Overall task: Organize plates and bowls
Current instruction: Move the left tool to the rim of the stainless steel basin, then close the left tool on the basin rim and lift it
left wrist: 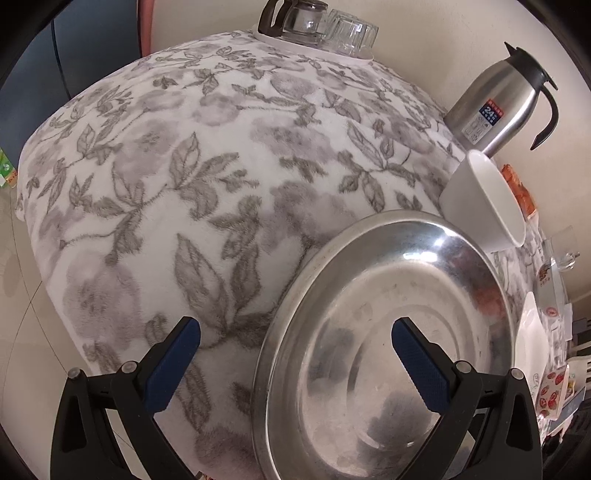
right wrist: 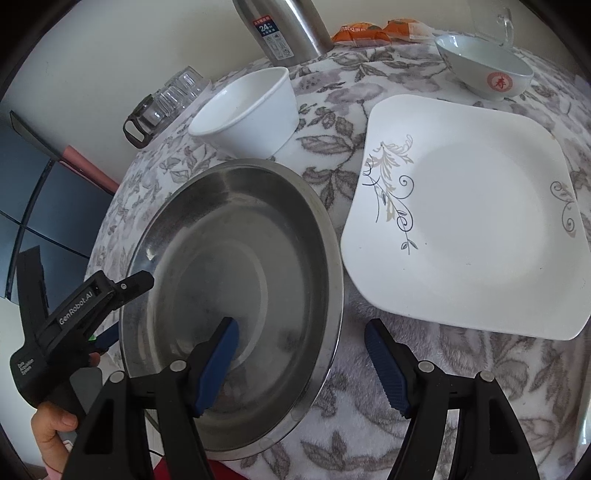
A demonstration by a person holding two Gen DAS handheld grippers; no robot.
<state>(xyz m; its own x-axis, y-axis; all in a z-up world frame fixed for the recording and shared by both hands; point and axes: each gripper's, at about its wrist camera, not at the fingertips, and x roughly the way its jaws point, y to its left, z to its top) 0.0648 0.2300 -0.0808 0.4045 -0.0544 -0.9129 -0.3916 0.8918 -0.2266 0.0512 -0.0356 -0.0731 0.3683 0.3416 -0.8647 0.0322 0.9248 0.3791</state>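
Observation:
A round steel plate (left wrist: 388, 332) (right wrist: 236, 288) lies on the floral cloth near the table's front edge. My left gripper (left wrist: 295, 328) is open and straddles the plate's left rim, one pad over the cloth and one over the dish. In the right wrist view the left gripper (right wrist: 129, 306) shows at that rim, held by a hand (right wrist: 51, 428). My right gripper (right wrist: 301, 330) is open astride the right rim, with its pads clear of the metal. A white bowl (left wrist: 484, 199) (right wrist: 247, 110) stands behind the steel plate. A square white plate (right wrist: 469, 221) lies to the right.
A bowl with a red emblem (right wrist: 484, 70) sits behind the square plate. At the back stand a steel thermos (left wrist: 498, 107) (right wrist: 288, 26), a glass pot with tumblers (left wrist: 306, 22) (right wrist: 162, 103), orange packets (right wrist: 365, 31) and a glass mug (right wrist: 498, 22). The floral cloth (left wrist: 184, 166) stretches left.

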